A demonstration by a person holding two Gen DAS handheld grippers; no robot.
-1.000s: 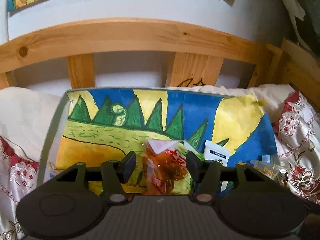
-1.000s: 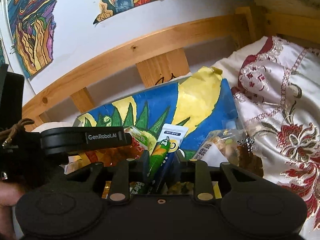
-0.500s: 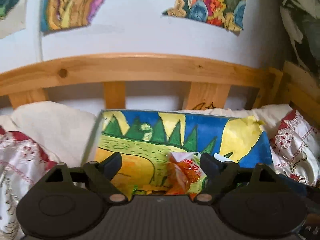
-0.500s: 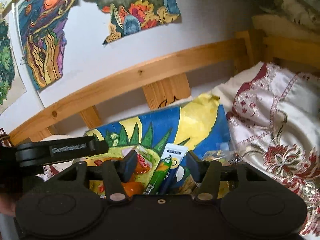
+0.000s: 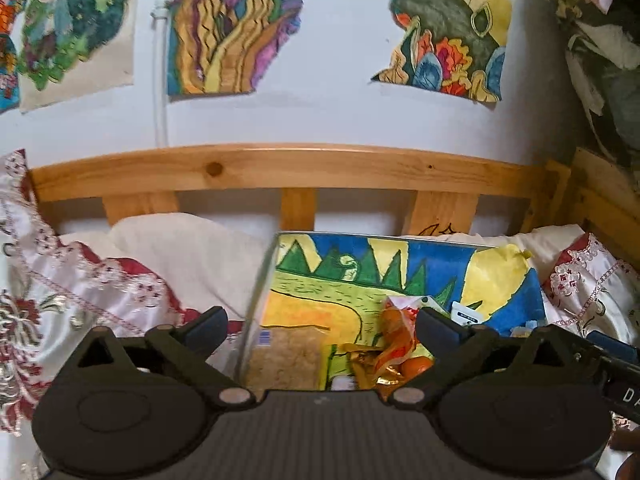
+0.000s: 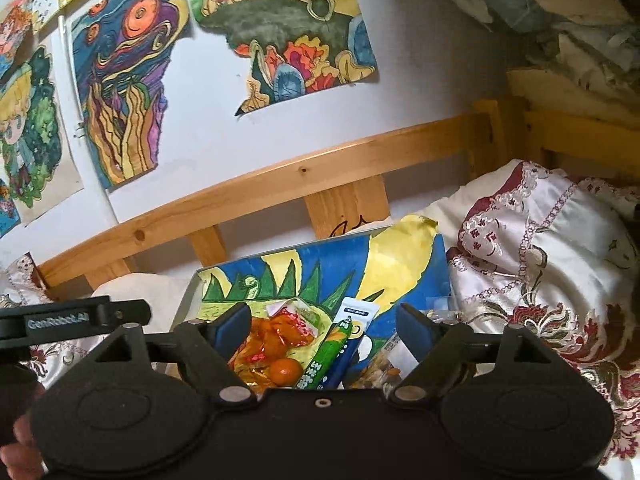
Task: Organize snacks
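Observation:
A painted board (image 5: 316, 280) (image 6: 400, 264) lies on the bed with snacks piled at its near edge. Among them are an orange-red packet (image 5: 394, 332) (image 6: 280, 332), a green stick (image 6: 328, 356), a white-and-blue sachet (image 6: 358, 314) (image 5: 464, 314), a beige cracker pack (image 5: 286, 356) and a small orange (image 6: 285, 370). My left gripper (image 5: 322, 326) hovers back from the pile, its jaws opening wide, with nothing pressed between them. My right gripper (image 6: 324, 324) is also opening; the stick and packet lie beyond its fingers, untouched.
A wooden bed rail (image 5: 280, 168) runs behind the board, under a wall hung with paintings. Satin embroidered bedding (image 5: 100, 280) (image 6: 540, 260) flanks the board on both sides. A clear snack bag (image 6: 384, 364) sits at the board's right. A hand (image 6: 20, 440) shows at lower left.
Both grippers opened and drew back and up from the board. The left let go of the orange-red packet, the right let go of the green stick; both snacks now lie on the board.

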